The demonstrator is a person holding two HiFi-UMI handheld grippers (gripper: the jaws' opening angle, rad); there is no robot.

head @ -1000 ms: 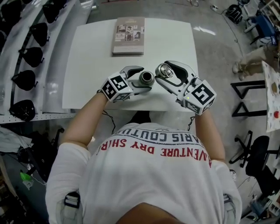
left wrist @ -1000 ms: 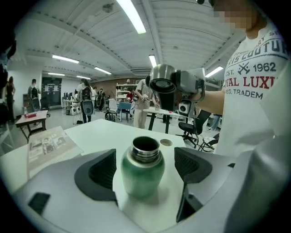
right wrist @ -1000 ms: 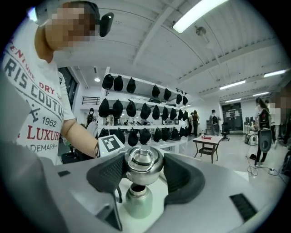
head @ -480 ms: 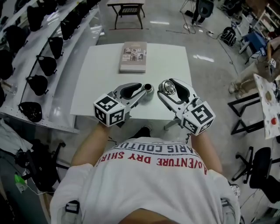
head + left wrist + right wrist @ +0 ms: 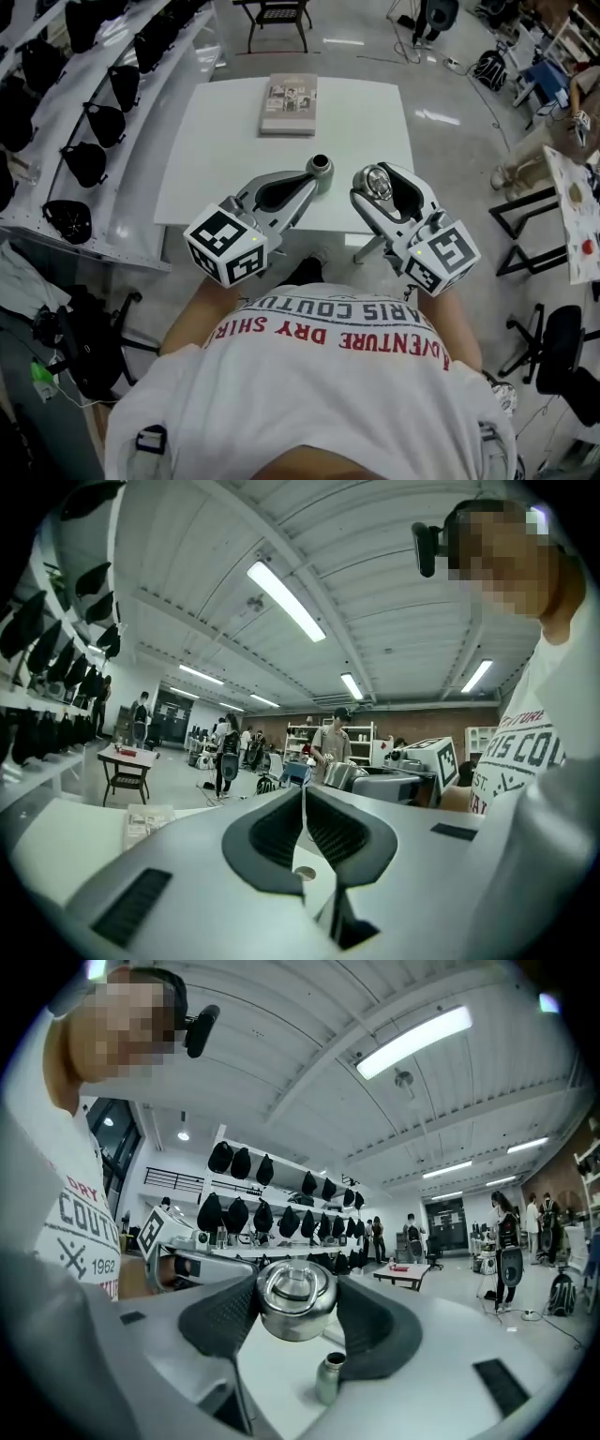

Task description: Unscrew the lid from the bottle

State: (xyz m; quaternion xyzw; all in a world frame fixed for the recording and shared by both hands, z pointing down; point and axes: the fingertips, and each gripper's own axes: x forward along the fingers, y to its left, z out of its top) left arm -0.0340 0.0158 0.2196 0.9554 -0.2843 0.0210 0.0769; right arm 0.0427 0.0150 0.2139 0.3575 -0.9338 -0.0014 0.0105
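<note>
A small steel bottle (image 5: 321, 174) stands upright on the white table (image 5: 216, 150), its mouth open; in the right gripper view the bottle (image 5: 328, 1378) shows below the jaws. My right gripper (image 5: 380, 174) is shut on the round metal lid (image 5: 376, 184), which sits between the ribbed pads (image 5: 225, 1321) as the lid (image 5: 296, 1299). My left gripper (image 5: 306, 186) hangs just in front of the bottle, above the table. Its jaws have just been closing and now meet (image 5: 302, 803) with nothing between them.
A book (image 5: 289, 103) lies at the table's far edge. Shelves with black bags (image 5: 89, 159) run along the left. A small dark table (image 5: 277, 13) stands beyond, office chairs (image 5: 553, 342) and a stand at the right. People stand far off in the hall.
The left gripper has let go of the bottle, shut empty and risen back toward me. The right gripper has risen too, still holding the lid. The bottle stays on the table.
</note>
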